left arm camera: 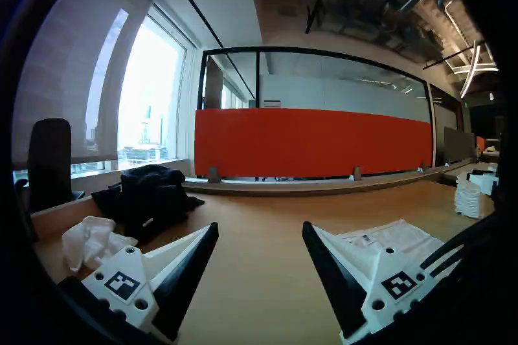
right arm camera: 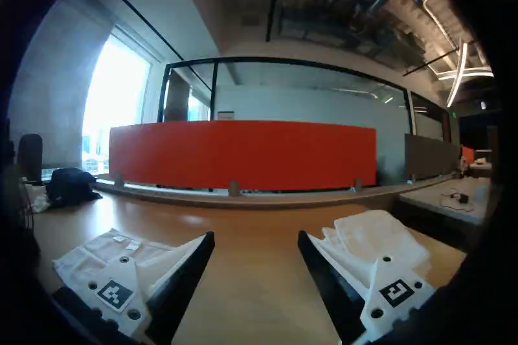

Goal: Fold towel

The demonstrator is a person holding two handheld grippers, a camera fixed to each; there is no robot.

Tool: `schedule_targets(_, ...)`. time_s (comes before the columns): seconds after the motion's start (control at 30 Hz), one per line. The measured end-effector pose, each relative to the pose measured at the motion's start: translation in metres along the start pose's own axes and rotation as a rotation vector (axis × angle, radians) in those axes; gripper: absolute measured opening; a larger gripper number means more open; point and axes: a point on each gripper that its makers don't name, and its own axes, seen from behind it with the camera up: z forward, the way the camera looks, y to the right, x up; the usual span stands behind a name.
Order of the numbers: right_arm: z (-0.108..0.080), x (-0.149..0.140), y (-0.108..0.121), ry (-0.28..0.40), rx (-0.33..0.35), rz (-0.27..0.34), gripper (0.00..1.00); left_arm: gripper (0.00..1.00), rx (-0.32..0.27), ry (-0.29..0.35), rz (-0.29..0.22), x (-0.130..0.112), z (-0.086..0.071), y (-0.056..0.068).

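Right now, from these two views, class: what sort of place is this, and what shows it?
Probably an open-plan office: a long wooden desk backed by an orange divider screen, a glass partition behind it, and a black office chair by the window.

A pale wooden bench (left arm camera: pixel 259 267) runs back to an orange divider panel (left arm camera: pixel 311 143) — glass above it. A heap of black clothing (left arm camera: pixel 147 199) lies at the bench's far left, near a black chair (left arm camera: pixel 48 160) and a bright window (left arm camera: pixel 149 112).
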Motion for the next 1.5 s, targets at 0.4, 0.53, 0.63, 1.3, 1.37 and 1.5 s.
schedule_targets(0.4, 0.005, 0.062, -0.01, -0.007, 0.015, -0.007, 1.0, 0.96, -0.01, -0.007, 0.024, 0.066, -0.001, -0.002)
schedule_targets(0.53, 0.006, 0.086, -0.012, -0.01, 0.02, -0.002, 0.99, 0.96, -0.014, -0.017, 0.029, 0.091, -0.002, -0.001)
schedule_targets(0.63, 0.008, 0.105, -0.012, -0.006, 0.019, -0.002, 1.0, 0.96, -0.016, -0.02, 0.032, 0.11, -0.001, -0.001)
schedule_targets(1.3, 0.014, 0.174, -0.009, -0.02, 0.009, -0.001, 1.0, 0.96, -0.009, -0.056, 0.041, 0.18, 0.002, -0.004)
schedule_targets(1.37, 0.014, 0.175, -0.01, -0.029, 0.015, 0.003, 1.0, 0.96, -0.02, -0.061, 0.045, 0.182, 0.002, -0.002)
schedule_targets(1.5, 0.013, 0.174, -0.012, -0.05, 0.035, -0.004, 1.0, 0.96, -0.058, -0.091, 0.063, 0.18, 0.002, 0.006)
